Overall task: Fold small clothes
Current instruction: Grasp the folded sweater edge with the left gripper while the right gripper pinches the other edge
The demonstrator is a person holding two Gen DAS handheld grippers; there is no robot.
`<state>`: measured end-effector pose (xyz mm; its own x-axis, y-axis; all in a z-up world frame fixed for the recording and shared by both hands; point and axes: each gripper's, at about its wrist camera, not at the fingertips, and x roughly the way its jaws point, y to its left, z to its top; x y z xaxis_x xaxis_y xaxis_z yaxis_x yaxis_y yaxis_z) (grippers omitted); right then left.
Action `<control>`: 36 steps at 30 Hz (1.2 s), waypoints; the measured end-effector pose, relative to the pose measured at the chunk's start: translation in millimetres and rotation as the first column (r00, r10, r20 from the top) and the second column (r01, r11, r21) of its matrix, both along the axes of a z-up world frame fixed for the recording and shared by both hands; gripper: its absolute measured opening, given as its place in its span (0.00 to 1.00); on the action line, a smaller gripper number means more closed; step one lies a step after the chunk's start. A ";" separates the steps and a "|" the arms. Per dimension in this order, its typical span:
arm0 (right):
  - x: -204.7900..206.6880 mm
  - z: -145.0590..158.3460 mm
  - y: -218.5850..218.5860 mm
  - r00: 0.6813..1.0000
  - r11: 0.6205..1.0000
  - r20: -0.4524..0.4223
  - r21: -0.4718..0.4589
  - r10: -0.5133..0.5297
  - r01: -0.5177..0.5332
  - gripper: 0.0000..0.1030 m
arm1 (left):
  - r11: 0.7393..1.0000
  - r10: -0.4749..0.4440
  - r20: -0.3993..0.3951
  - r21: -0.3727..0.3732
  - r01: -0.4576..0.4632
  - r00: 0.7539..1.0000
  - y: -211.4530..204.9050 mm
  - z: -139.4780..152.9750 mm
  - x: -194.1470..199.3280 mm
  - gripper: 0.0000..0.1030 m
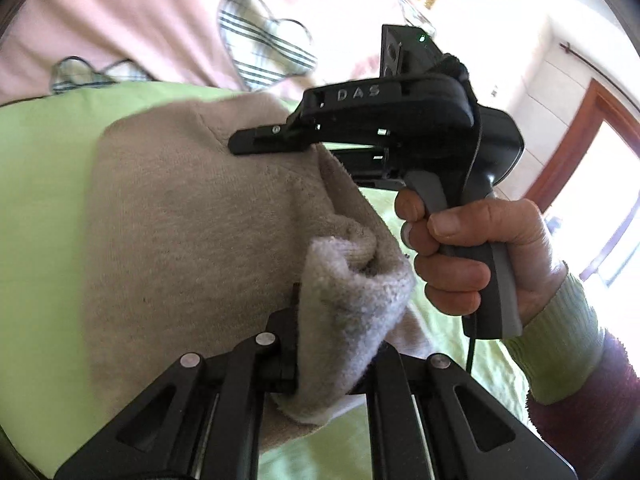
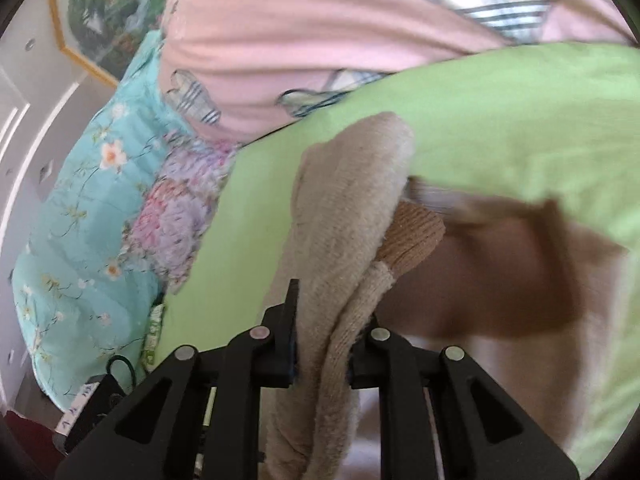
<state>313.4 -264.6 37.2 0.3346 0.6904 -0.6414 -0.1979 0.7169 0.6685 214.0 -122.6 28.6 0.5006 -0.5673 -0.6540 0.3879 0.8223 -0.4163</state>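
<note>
One beige knitted garment (image 1: 180, 208) lies on a green sheet (image 1: 36, 168) spread over the bed, and both grippers have hold of it. There are two grippers in all, one per hand.

The left gripper (image 1: 320, 364) pinches a bunched fold of the garment's edge, the paler fleecy inner side (image 1: 352, 312) turned outward between its fingers. The right gripper (image 1: 276, 142), seen from the left wrist view, reaches in from the right and is pressed together on the garment's far edge; the person's right hand (image 1: 472, 256) grips its grey handle, with a green ribbed cuff (image 1: 568, 340) at the wrist.

In the right wrist view the right gripper (image 2: 324, 344) clamps a thick roll of the same beige cloth (image 2: 344, 208), whose long axis runs away from the camera toward the far edge of the sheet (image 2: 520, 112). A darker tan ribbed part (image 2: 416, 232) shows just beside the roll, on its right; further right the picture is too blurred to tell more.

Beyond the sheet lies one pink cover with plaid hearts (image 1: 260, 48), and at the bed's left edge one turquoise floral quilt (image 2: 80, 200). No containers are in view.
</note>
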 end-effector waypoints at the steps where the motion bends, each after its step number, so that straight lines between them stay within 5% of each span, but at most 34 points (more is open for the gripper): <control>1: -2.6 -3.1 -10.8 1.000 1.000 -0.008 -0.007 -0.018 0.017 0.17 | 1.000 -0.019 -0.010 -0.004 0.019 1.000 -11.1 -4.1 0.8 0.07; 6: -12.2 -29.0 -50.5 0.996 0.995 -0.057 -0.079 -0.071 0.067 0.17 | 0.998 -0.067 -0.045 0.015 0.067 0.997 -43.1 -16.9 1.0 0.07; 11: -21.8 -23.4 -71.7 0.996 0.994 -0.009 -0.051 -0.092 0.092 0.17 | 0.995 -0.100 -0.030 0.023 0.101 0.995 -57.0 -20.7 4.3 0.08; 17: -16.4 -50.8 -72.6 0.994 0.992 -0.028 -0.072 -0.106 0.104 0.17 | 0.997 -0.073 -0.115 -0.004 0.073 0.991 -58.0 -48.3 9.6 0.11; 25: -37.7 -44.6 -82.4 0.987 0.980 0.007 -0.117 -0.160 0.160 0.19 | 0.989 -0.148 -0.142 -0.015 0.147 0.979 -40.0 -39.1 -7.8 0.32; 29: -50.1 -36.3 -91.8 0.978 0.970 0.024 -0.130 -0.206 0.208 0.20 | 0.988 -0.151 -0.125 0.000 0.152 0.981 -14.9 -19.9 -20.2 0.55; 31: -56.5 -30.7 -96.7 0.971 0.961 0.028 -0.139 -0.238 0.240 0.28 | 0.992 -0.122 -0.104 0.012 0.124 0.987 6.9 -10.6 -23.2 0.59; 36: -72.3 -21.5 -101.2 0.961 0.955 0.038 -0.109 -0.273 0.276 0.71 | 1.000 -0.005 -0.119 0.027 0.008 0.993 48.4 -7.4 -6.5 0.62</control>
